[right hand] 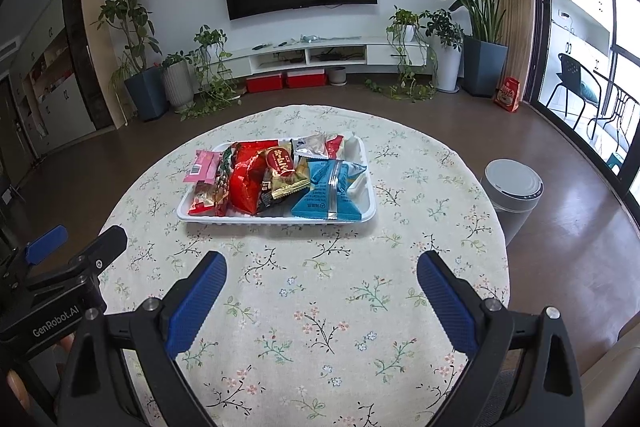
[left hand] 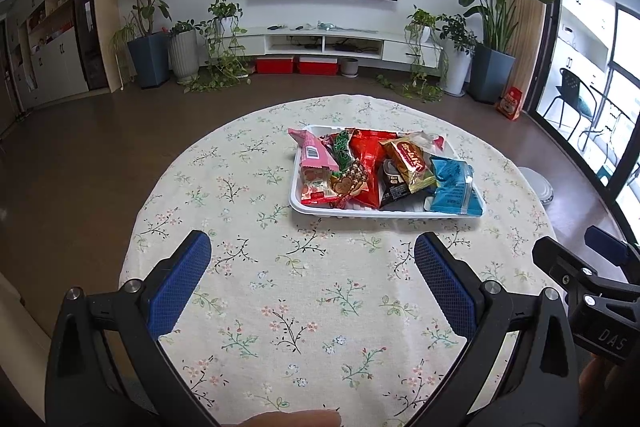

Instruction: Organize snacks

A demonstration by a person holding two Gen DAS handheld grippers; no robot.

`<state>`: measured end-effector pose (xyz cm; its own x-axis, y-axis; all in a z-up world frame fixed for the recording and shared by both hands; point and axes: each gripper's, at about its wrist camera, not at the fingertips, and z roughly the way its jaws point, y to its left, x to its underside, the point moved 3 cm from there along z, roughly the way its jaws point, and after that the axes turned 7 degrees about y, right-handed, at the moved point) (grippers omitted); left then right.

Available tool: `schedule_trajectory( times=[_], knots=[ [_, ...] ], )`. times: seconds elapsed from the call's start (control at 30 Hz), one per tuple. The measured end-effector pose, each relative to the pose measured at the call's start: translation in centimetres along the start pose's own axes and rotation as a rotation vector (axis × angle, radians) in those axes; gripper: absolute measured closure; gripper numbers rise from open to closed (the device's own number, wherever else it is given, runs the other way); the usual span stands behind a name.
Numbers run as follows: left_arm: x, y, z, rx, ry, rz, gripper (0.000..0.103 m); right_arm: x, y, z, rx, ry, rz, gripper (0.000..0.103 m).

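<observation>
Sitting toward the far half of the round table with the floral cloth point(left hand: 280, 307), the white plastic tray point(left hand: 320, 209) heaped with bright snack packets point(right hand: 280, 183) has bare cloth on every side, widest at the near edge. Both the left gripper point(left hand: 312, 259) and the right gripper point(right hand: 322, 277) hover side by side over that near stretch, blue-padded fingers spread wide, holding and touching nothing. Overlapping wrappers hide the lower packets.
</observation>
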<state>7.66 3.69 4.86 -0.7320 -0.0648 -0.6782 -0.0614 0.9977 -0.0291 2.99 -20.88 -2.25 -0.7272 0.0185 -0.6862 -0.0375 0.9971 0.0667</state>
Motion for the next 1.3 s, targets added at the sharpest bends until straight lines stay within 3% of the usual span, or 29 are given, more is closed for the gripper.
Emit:
schedule_trajectory(
  times=[1.3],
  knots=[
    [0.53, -0.09, 0.73, 0.002, 0.01, 0.005, 0.0, 0.36, 0.1, 0.39, -0.001, 0.014, -0.004, 0.005]
  ],
)
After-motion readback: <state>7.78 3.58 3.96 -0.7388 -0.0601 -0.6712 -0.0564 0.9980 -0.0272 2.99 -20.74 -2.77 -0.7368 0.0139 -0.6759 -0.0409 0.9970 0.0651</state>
